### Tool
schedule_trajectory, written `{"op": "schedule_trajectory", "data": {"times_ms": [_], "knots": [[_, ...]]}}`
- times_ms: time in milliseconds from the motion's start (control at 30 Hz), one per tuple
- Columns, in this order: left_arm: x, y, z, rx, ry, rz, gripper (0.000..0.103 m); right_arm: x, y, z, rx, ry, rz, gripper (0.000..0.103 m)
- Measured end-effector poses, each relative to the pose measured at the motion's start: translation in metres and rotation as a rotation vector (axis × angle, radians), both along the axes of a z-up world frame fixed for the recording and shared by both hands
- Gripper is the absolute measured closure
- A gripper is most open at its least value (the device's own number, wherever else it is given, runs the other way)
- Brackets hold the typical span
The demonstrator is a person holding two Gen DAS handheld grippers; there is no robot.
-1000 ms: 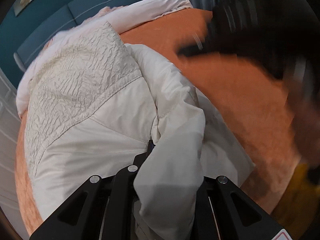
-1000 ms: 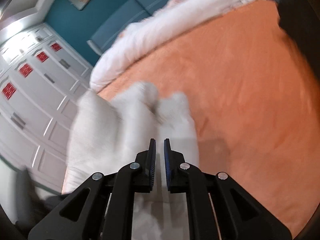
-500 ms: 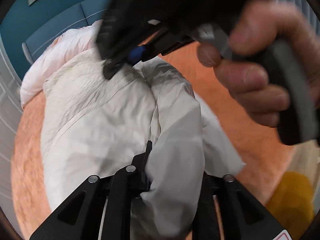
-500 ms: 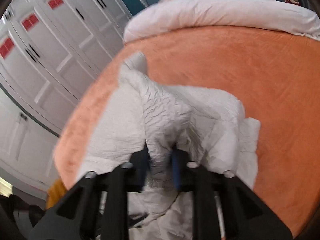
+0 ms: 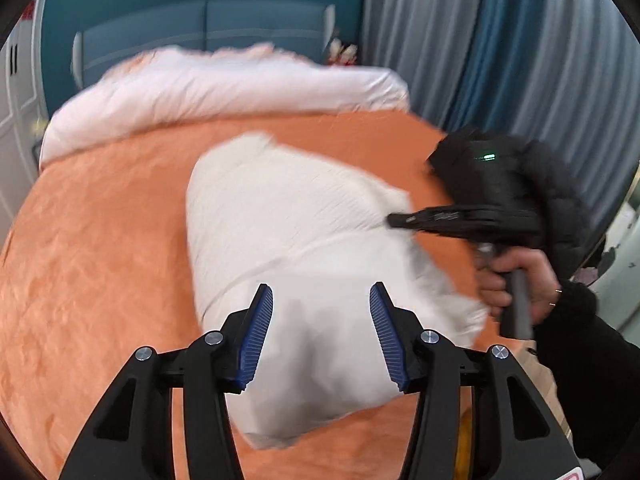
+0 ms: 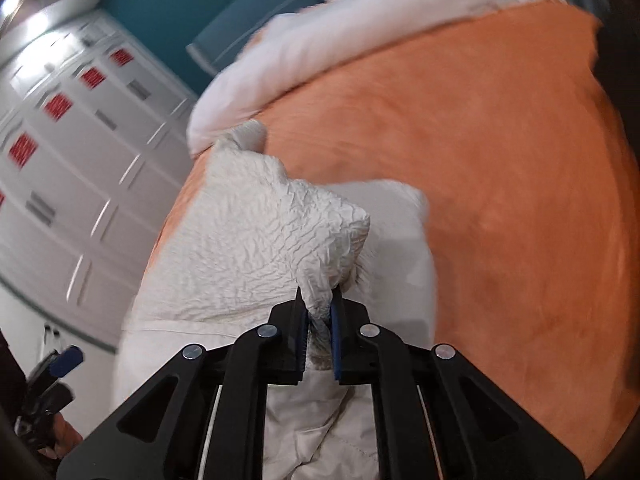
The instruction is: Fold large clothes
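A white garment [image 5: 304, 248], partly crinkled and partly smooth, lies bunched on the orange bed cover [image 5: 100, 240]. My left gripper [image 5: 320, 320] is open and empty above the garment's near smooth end. My right gripper [image 6: 318, 312] is shut on a fold of the crinkled white fabric [image 6: 256, 248] and lifts it a little. In the left wrist view the right gripper [image 5: 400, 220] shows at the garment's right edge, held by a hand [image 5: 516, 276] in a black sleeve.
A white duvet [image 5: 208, 92] is rolled along the far side of the bed, below a teal headboard [image 5: 200, 36]. Grey-blue curtains [image 5: 500, 48] hang on the right. White wardrobe doors [image 6: 68, 152] stand beside the bed's left edge.
My left gripper has let go of the white sleeve and opened, pulling back above the garment. My right gripper has closed on the crinkled fabric and moved to the garment's right side.
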State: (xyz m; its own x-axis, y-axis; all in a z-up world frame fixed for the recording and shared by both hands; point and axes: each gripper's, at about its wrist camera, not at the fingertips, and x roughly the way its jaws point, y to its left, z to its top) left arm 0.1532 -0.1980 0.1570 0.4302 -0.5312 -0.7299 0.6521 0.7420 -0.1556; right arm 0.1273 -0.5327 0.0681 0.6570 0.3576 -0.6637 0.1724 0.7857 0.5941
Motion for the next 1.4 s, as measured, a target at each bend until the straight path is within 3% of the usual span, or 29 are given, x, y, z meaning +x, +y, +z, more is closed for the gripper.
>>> {"op": "schedule_trajectory", "data": {"times_ms": [200, 300, 433, 567, 633, 667, 700, 800, 933, 1033, 1167, 1400], "knots": [[-0.010, -0.030, -0.030, 0.088, -0.007, -0.001, 0.052, 0.008, 0.001, -0.038, 0.040, 0.018, -0.020, 0.092], [-0.003, -0.041, -0.045, 0.140, 0.005, 0.001, 0.050, 0.008, -0.001, -0.031, 0.048, 0.027, -0.038, 0.089], [-0.003, -0.033, -0.056, 0.146, 0.036, 0.013, 0.050, -0.013, 0.005, 0.029, -0.102, -0.012, -0.110, 0.087], [-0.007, -0.026, -0.061, 0.135, 0.047, 0.031, 0.050, -0.022, 0.041, 0.099, -0.223, -0.101, -0.027, 0.089], [-0.011, -0.027, -0.055, 0.146, 0.037, 0.049, 0.052, -0.011, 0.060, 0.114, -0.294, -0.099, 0.023, 0.093], [-0.012, -0.027, -0.049, 0.144, 0.036, 0.055, 0.054, 0.000, 0.075, 0.119, -0.376, -0.090, 0.040, 0.094], [-0.014, -0.024, -0.038, 0.116, 0.037, 0.057, 0.056, 0.006, 0.080, 0.119, -0.414, -0.079, 0.039, 0.094], [-0.009, -0.016, 0.002, 0.005, 0.020, 0.074, 0.056, 0.032, 0.079, 0.101, -0.440, -0.010, -0.005, 0.096], [0.026, -0.030, 0.023, -0.020, 0.013, 0.108, 0.054, 0.054, 0.062, 0.059, -0.431, 0.124, -0.093, 0.097], [0.052, -0.046, 0.005, 0.005, 0.047, 0.151, 0.054, 0.059, 0.053, 0.022, -0.370, 0.179, -0.086, 0.099], [0.078, -0.058, -0.037, 0.026, 0.112, 0.210, 0.054, 0.055, 0.054, -0.009, -0.340, 0.159, -0.090, 0.101], [0.072, -0.064, -0.070, 0.036, -0.003, 0.221, 0.048, 0.051, 0.060, -0.034, -0.313, 0.082, -0.101, 0.102]]}}
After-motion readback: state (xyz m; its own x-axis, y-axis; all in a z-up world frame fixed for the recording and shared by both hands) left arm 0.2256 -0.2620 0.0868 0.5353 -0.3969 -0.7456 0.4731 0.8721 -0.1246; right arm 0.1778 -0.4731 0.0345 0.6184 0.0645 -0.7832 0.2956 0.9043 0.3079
